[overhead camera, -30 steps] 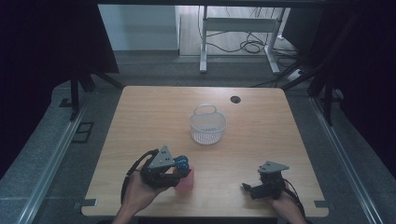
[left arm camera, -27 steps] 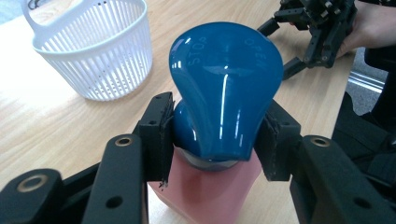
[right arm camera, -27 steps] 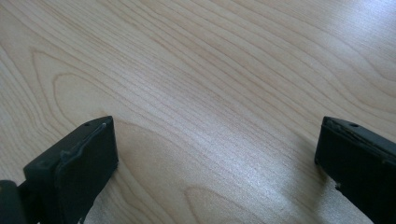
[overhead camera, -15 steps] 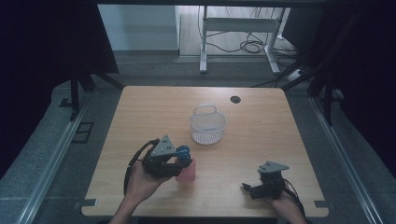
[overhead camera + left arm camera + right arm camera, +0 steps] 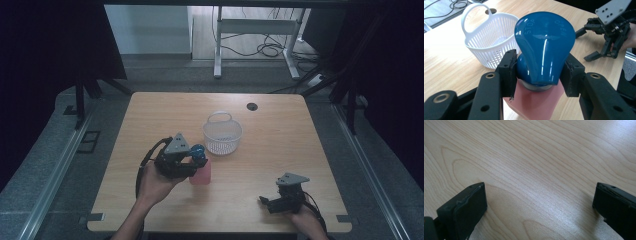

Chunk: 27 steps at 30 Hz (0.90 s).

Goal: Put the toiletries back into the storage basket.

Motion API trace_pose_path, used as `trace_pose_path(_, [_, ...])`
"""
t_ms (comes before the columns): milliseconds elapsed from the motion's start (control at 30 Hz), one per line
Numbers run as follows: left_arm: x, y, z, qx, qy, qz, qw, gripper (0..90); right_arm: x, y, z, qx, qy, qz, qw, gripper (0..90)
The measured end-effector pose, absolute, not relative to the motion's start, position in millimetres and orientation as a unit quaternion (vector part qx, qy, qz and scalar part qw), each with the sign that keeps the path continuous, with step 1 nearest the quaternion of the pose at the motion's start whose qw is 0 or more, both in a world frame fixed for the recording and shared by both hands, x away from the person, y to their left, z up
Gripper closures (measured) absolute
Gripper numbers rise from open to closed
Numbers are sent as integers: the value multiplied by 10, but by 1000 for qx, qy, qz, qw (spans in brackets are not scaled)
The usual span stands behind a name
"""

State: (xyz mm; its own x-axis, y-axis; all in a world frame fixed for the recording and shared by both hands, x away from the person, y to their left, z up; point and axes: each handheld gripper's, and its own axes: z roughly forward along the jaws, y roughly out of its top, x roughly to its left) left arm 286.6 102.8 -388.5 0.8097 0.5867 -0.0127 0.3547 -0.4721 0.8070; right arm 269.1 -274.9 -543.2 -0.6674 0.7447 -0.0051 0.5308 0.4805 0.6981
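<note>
We held the left gripper (image 5: 196,161) out over the middle of the worktop (image 5: 280,140), our left hand (image 5: 154,182) wrapped around its body and the forearm coming in from the near edge. Its fingers (image 5: 507,72) were clamped on the neck of a blue cap (image 5: 544,47). Our right hand (image 5: 306,220) kept the right gripper (image 5: 264,202) low at the near right corner, its fingers (image 5: 465,211) spread wide, gripping nothing.

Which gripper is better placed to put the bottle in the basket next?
The left gripper. Its jaws already clamp the bottle's blue cap, and the basket sits just beyond it. The right gripper is open over bare table, farther away.
</note>
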Motion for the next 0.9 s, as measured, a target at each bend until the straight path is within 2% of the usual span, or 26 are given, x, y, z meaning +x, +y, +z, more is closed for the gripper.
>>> trace_pose_path(900, [3185, 820, -3662, 843, 279, 150, 434, 527, 2692, -2750, -5431, 376, 847, 342, 156, 0])
